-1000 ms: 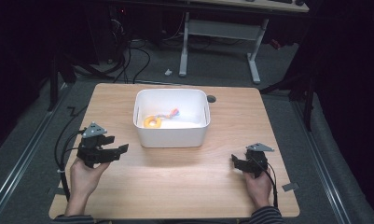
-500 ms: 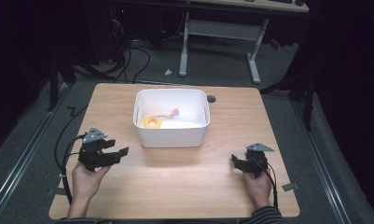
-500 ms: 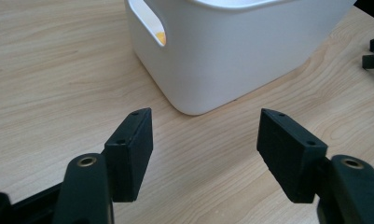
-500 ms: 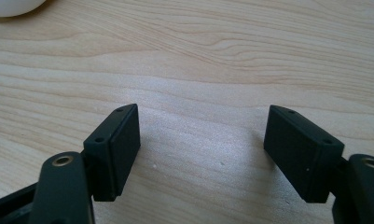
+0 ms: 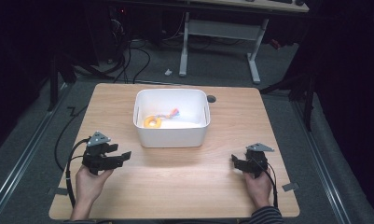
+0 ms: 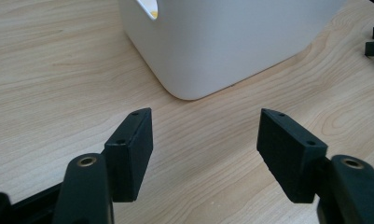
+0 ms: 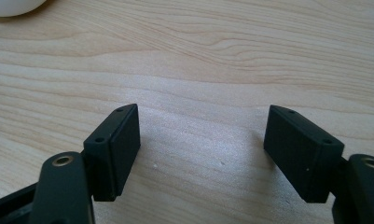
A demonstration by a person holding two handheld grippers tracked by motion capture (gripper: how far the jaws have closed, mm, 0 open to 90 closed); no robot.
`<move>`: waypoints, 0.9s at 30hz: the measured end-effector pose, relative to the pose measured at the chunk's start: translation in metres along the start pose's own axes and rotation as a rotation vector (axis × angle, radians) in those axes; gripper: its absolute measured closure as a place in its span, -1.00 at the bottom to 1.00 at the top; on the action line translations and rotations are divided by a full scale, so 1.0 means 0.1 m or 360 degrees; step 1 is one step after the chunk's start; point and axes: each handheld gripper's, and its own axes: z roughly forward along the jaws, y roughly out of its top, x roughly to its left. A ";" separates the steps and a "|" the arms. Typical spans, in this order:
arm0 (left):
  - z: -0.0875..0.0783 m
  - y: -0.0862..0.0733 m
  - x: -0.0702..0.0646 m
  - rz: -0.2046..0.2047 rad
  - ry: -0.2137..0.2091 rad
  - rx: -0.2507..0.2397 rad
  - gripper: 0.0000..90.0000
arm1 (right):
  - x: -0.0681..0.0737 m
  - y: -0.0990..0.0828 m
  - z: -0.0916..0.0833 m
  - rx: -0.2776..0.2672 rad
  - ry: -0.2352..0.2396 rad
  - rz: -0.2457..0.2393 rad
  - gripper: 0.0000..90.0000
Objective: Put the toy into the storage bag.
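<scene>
White unmarked bin (image 5: pixel 171 135) on wooden table (image 5: pixel 184 186), left gripper (image 5: pixel 121 157) jaws apart, right gripper (image 5: pixel 234 162) jaws apart, both empty

We saw a bench (image 5: pixel 175 182) of pale, matt wood grain, smooth throughout. The white tub (image 5: pixel 171 136) looked like smooth plastic with a soft sheen. Both tongs (image 6: pixel 203 154) (image 7: pixel 201 154) were matt black plastic with brass-coloured rivets.

Looks like a lab or workshop room, dimly lit. Bare wooden table (image 5: pixel 175 186) on grey carpet (image 5: pixel 31 154), loose black cables (image 5: pixel 133 60) trailing over the floor, and a white-legged desk (image 5: pixel 222 37) behind.
</scene>
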 end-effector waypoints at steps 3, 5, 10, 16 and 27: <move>0.03 -0.01 -0.01 -0.0004 -0.0005 0.0006 -0.19 | 0.00 0.00 0.00 0.0000 0.0000 0.0000 -0.40; 0.06 -0.01 -0.02 -0.0005 -0.0009 0.0014 -0.19 | 0.00 0.00 0.00 -0.0001 0.0001 -0.0004 -0.40; 0.14 -0.03 -0.05 0.0006 -0.0009 0.0034 -0.20 | 0.00 0.00 0.00 -0.0002 0.0003 -0.0009 -0.40; 0.23 -0.06 -0.08 0.0006 -0.0018 0.0061 -0.19 | 0.00 0.00 0.00 -0.0001 0.0004 -0.0011 -0.40; 0.32 -0.12 -0.09 -0.0025 -0.0057 0.0061 -0.20 | 0.00 0.00 0.00 0.0000 0.0006 -0.0008 -0.40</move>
